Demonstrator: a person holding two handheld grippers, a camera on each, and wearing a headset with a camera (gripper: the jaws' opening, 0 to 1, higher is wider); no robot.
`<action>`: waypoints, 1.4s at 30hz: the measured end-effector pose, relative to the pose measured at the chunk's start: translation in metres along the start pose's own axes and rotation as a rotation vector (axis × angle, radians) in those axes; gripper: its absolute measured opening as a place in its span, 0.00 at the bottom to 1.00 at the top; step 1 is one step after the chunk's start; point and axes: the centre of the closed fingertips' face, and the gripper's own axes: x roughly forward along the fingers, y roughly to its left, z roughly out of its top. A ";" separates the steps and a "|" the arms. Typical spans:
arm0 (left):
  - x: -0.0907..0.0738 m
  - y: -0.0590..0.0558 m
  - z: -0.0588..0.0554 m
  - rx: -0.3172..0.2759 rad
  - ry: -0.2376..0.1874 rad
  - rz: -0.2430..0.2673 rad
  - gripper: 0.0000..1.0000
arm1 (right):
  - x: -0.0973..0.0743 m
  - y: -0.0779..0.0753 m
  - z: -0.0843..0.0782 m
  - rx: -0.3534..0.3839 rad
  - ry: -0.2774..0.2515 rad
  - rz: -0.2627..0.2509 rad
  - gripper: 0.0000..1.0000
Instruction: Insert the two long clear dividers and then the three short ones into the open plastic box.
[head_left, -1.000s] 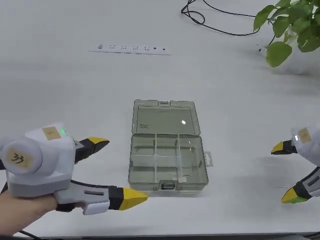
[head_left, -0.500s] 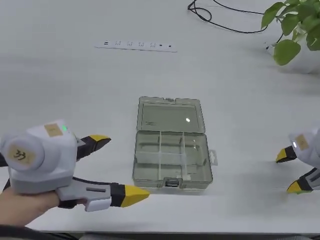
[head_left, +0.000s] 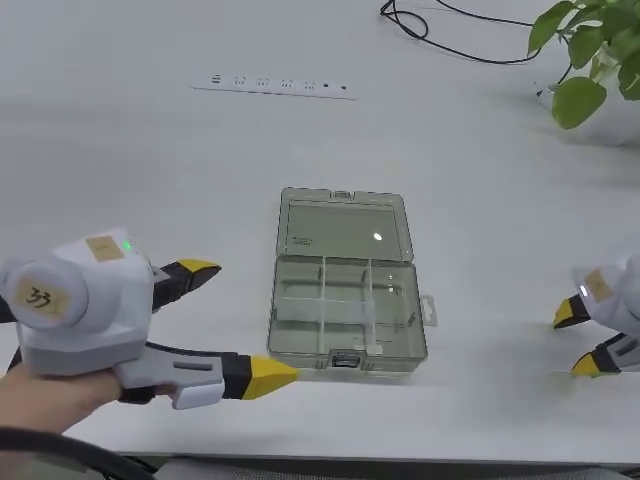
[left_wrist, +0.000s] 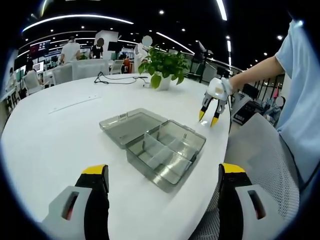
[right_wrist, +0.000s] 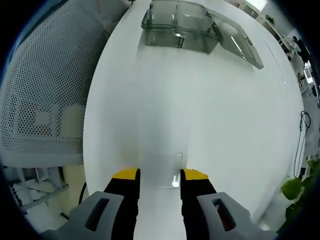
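The open clear plastic box (head_left: 345, 318) sits mid-table with its lid (head_left: 345, 227) laid flat behind it. Clear dividers stand inside it and split it into several compartments. My left gripper (head_left: 235, 322) is wide open to the left of the box, holding nothing. In the left gripper view the box (left_wrist: 165, 147) lies ahead between the jaws. My right gripper (head_left: 577, 340) is far to the right, near the table's front edge, its jaws narrowly apart. In the right gripper view a small clear divider (right_wrist: 172, 170) lies flat on the table between the fingertips (right_wrist: 125, 176); the box (right_wrist: 182, 25) is far ahead.
A white power strip (head_left: 275, 85), a black cable (head_left: 450, 40) and a potted plant (head_left: 590, 50) sit along the table's far side. A mesh chair (right_wrist: 45, 100) stands beside the table's edge. My right gripper (left_wrist: 209, 115) and a person's arm appear in the left gripper view.
The right gripper's jaws have narrowed and it has drifted toward the right edge of the head view. The head camera has shifted; the left gripper and the box are unchanged.
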 end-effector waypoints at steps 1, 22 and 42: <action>0.000 0.000 0.001 -0.005 -0.006 0.002 0.92 | 0.000 0.000 0.000 0.007 0.003 0.000 0.33; 0.003 0.005 0.002 -0.095 -0.038 0.047 0.84 | -0.018 -0.012 0.048 0.035 -0.123 -0.083 0.32; 0.029 -0.011 0.035 -0.312 -0.059 -0.017 0.67 | -0.077 -0.036 0.154 -0.064 -0.313 -0.254 0.32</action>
